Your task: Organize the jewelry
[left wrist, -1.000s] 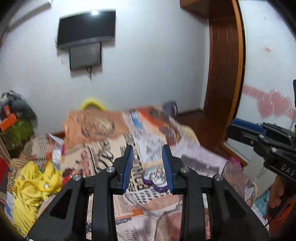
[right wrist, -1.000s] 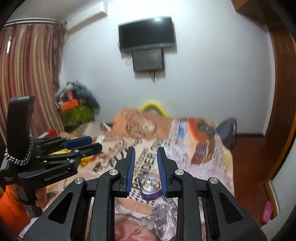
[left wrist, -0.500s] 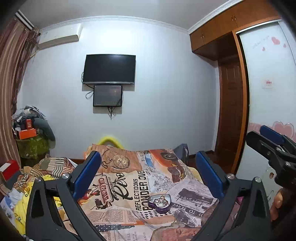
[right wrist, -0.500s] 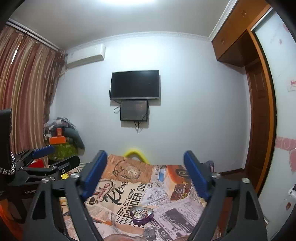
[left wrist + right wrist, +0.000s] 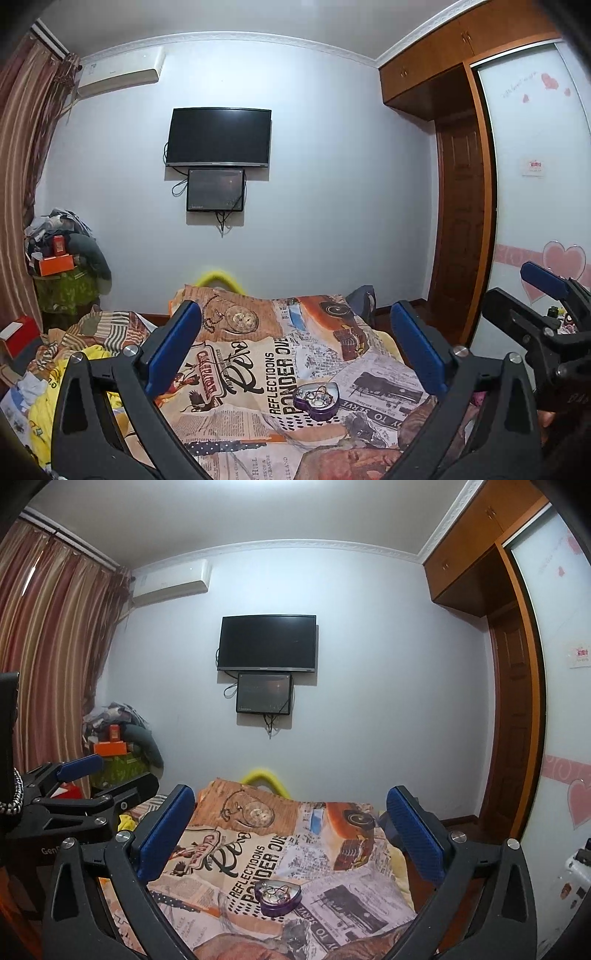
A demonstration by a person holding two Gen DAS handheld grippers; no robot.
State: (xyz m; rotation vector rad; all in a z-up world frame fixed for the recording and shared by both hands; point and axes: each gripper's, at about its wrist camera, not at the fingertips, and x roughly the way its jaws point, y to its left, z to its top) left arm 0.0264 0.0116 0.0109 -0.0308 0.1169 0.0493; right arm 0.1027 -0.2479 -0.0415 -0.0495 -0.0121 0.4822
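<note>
Jewelry, a small tangle of silvery rings and chains, lay inside an open purple heart-shaped metal tin (image 5: pixel 317 399) that sat on a bedspread printed with newspaper clippings and vintage lettering (image 5: pixel 258 369). Nothing touched the tin; it rested alone on the cloth, seen low between the two blue pads of each gripper (individual pieces were too small to tell apart). Both claws had just been opening. The left gripper (image 5: pixel 295 347) stood with its jaws spread wide, holding nothing, the tin on the bed beyond them. The right gripper (image 5: pixel 291 830) was equally wide and empty, with the tin (image 5: pixel 279 896) below its gap. In the right wrist view the left gripper appeared at the left edge, and in the left wrist view the right gripper showed at the right edge. Beyond the bed's far end a yellow curved object (image 5: pixel 219 277) peeked up against the pale wall, where a black flat television (image 5: pixel 218 137) hung above a smaller dark screen (image 5: pixel 216 189). Striped curtains (image 5: pixel 48 657) hung to the left, a wooden wardrobe (image 5: pixel 458 229) to the right.
</note>
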